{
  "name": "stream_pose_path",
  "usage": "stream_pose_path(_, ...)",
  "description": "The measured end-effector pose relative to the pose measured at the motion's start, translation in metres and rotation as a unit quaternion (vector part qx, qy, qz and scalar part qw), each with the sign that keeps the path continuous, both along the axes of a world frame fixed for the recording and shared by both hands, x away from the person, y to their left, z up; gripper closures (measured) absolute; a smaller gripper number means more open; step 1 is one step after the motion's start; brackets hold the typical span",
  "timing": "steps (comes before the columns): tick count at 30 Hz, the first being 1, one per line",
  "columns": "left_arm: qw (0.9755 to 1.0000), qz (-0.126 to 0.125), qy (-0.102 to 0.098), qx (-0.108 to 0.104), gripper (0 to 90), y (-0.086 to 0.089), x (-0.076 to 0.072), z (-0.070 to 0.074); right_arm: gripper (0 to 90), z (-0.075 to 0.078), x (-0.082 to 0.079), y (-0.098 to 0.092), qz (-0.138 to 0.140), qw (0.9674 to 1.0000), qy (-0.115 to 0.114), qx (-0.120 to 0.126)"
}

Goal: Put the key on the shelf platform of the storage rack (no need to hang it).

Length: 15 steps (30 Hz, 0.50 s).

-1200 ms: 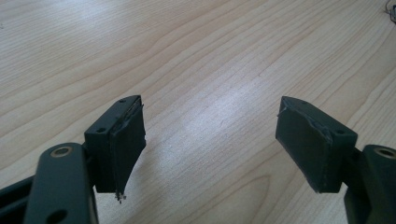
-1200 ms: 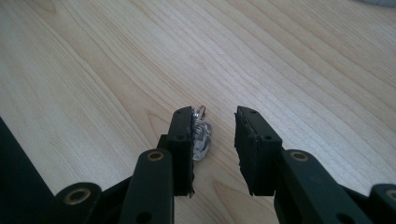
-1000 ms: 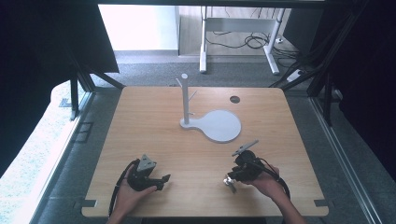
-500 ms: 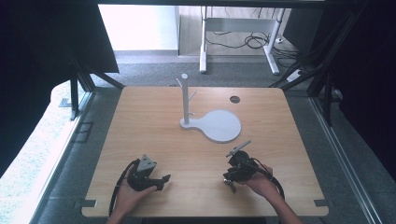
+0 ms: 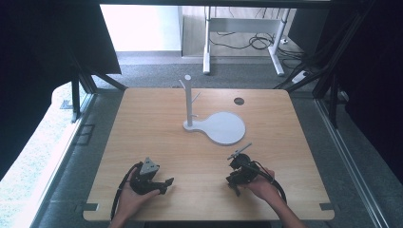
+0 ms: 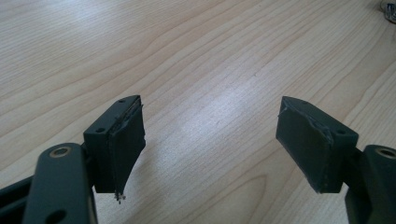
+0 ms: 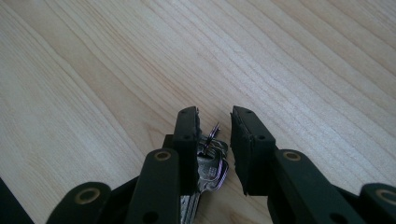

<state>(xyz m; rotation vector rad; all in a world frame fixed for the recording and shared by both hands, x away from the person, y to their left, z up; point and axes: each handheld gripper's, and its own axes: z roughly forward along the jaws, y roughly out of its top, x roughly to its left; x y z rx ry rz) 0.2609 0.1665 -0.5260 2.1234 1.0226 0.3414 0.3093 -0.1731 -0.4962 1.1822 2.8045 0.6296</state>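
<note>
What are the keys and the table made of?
The keys look like metal: silvery and shiny, with glinting edges, hung on a thin wire ring. The table looks like pale wood, or a wood-look laminate: long grain lines run across a smooth, slightly glossy top, so which one is hard to tell.

We see a small bunch of keys (image 7: pixel 208 170) on a metal ring, silver with a faint purple sheen. It sits low between the two black jaws of the right tongs (image 7: pixel 214 122), resting against the left jaw, with a gap to the right jaw. The ring stands upright at the top of the bunch. Pale wooden bench (image 7: pixel 299 60) lies underneath, near its front edge.
</note>
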Motion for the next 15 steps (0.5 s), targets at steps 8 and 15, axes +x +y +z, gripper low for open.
stream_pose_path(8,1.0000,-0.003,0.000,0.001,24.0,-0.0008,-0.0003,0.0000,75.2,-0.0002,0.0016,0.0017,-0.003,0.9999,0.010,-0.004)
stream_pose_path(15,1.0000,-0.003,0.000,0.001,23.9,-0.0008,-0.0003,0.0001,78.1,0.0002,0.0052,0.0029,-0.004,0.9998,0.019,-0.005)
